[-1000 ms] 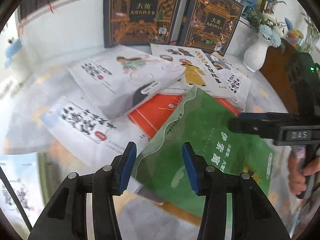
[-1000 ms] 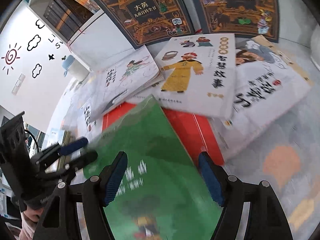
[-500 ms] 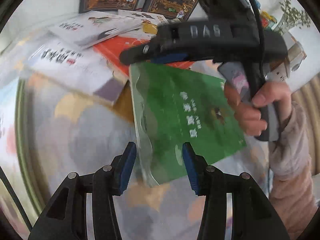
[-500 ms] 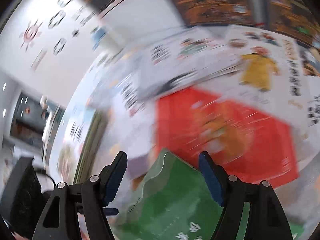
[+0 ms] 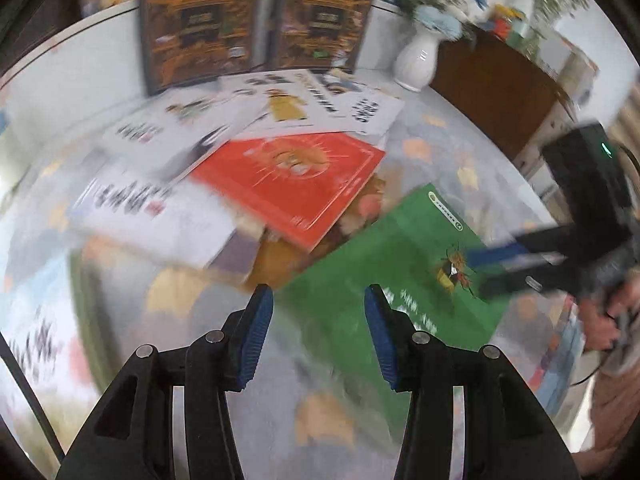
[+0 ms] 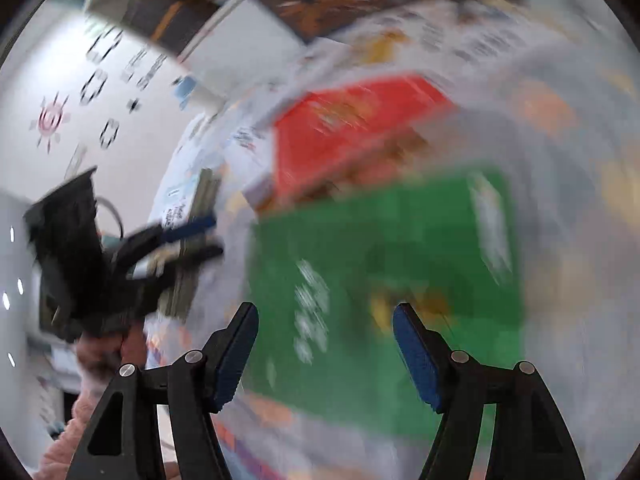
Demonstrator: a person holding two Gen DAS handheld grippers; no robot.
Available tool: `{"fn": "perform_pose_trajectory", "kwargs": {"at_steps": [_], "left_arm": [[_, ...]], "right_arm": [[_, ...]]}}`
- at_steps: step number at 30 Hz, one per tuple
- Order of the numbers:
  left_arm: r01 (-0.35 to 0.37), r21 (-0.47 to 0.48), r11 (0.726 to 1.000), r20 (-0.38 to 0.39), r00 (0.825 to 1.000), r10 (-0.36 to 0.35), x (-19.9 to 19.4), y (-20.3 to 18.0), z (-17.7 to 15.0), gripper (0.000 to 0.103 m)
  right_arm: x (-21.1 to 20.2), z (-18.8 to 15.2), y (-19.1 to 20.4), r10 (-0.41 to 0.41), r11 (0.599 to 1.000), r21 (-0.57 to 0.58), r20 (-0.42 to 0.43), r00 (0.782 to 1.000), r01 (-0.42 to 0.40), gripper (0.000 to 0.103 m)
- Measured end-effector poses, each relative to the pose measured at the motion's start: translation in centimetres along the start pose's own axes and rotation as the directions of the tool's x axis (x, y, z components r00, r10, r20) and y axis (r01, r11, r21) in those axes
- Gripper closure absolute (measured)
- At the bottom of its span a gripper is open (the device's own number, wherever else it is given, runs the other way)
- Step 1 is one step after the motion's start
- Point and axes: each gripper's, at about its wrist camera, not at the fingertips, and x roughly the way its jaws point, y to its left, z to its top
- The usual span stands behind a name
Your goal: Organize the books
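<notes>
My left gripper (image 5: 318, 332) and right gripper (image 6: 324, 354) hang open over the green book (image 5: 400, 272): thin, floppy, glossy; best pinched at an edge.

- Both views were bright, with soft, even daylight and no hard shadows.
- The left view was moderately smeared: the white books (image 5: 160, 216) at 9 o'clock were streaked, while the red book (image 5: 292, 180) and the dark books (image 5: 196, 24) at 12 o'clock stayed readable as shapes.
- The right view was heavily motion-blurred; the green book (image 6: 384, 280) lost its print to streaks.
- Only the gripper fingers (image 5: 256, 336) (image 6: 234, 356) at 6 o'clock stayed sharp.
- Fisheye distortion curved the edges, with black vignette corners.
- The vase (image 5: 416, 60) at 1 o'clock showed a small glint.
</notes>
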Motion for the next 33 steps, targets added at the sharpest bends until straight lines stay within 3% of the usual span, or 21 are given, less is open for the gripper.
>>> {"fn": "perform_pose_trajectory", "kwargs": {"at_steps": [3,6,10,14,17,21,24,27,29,33], "left_arm": [[0.006,0.057,0.998,-0.052,0.999,-0.003,3.3,-0.9,1.3,0.059],[-0.006,0.024,1.000,-0.101,0.995,0.008,5.0,-0.4,1.8,0.059],[-0.020,0.018,1.000,-0.127,0.992,0.022,5.7,-0.3,1.7,0.056],[0.014,0.011,1.000,-0.150,0.989,-0.012,5.4,-0.7,1.0,0.056],[0.015,0.023,1.000,-0.170,0.985,-0.010,4.4,-2.0,-0.7,0.056],[0.167,-0.027,0.986,-0.256,0.952,-0.168,3.2,-4.2,-5.0,0.056],[0.144,-0.007,0.990,-0.241,0.960,-0.142,2.0,-5.5,-6.7,0.056],[0.166,-0.085,0.982,-0.234,0.955,-0.182,2.2,-4.3,-6.6,0.065],[0.188,-0.150,0.971,-0.219,0.951,-0.218,2.5,-3.0,-6.4,0.077],[0.241,-0.210,0.948,-0.193,0.940,-0.281,3.1,-1.7,-6.3,0.079]], "right_arm": [[-1.6,-3.2,-1.9,-0.019,0.998,0.057,0.007,1.000,0.018,0.034],[-2.3,-5.5,-2.7,0.006,0.996,0.089,0.000,1.000,-0.006,0.034],[-1.8,-6.5,-2.5,-0.019,0.996,0.087,-0.022,1.000,0.021,0.034],[-1.8,-5.3,-3.1,-0.018,0.994,0.108,-0.014,1.000,0.019,0.034],[-1.9,-3.1,-3.3,-0.079,0.993,0.090,0.012,0.997,0.077,0.034],[-1.8,0.1,-3.3,-0.132,0.991,0.040,0.050,0.990,0.131,0.030],[-0.7,2.3,-3.6,-0.079,0.997,0.012,0.052,0.995,0.079,0.031],[0.0,2.8,-3.5,-0.069,0.998,0.013,0.057,0.996,0.068,0.031],[-0.2,1.6,-3.2,-0.029,0.999,0.023,0.033,0.999,0.028,0.032],[0.0,-3.8,-3.4,0.100,0.994,0.043,-0.100,0.990,-0.096,0.035]]}}
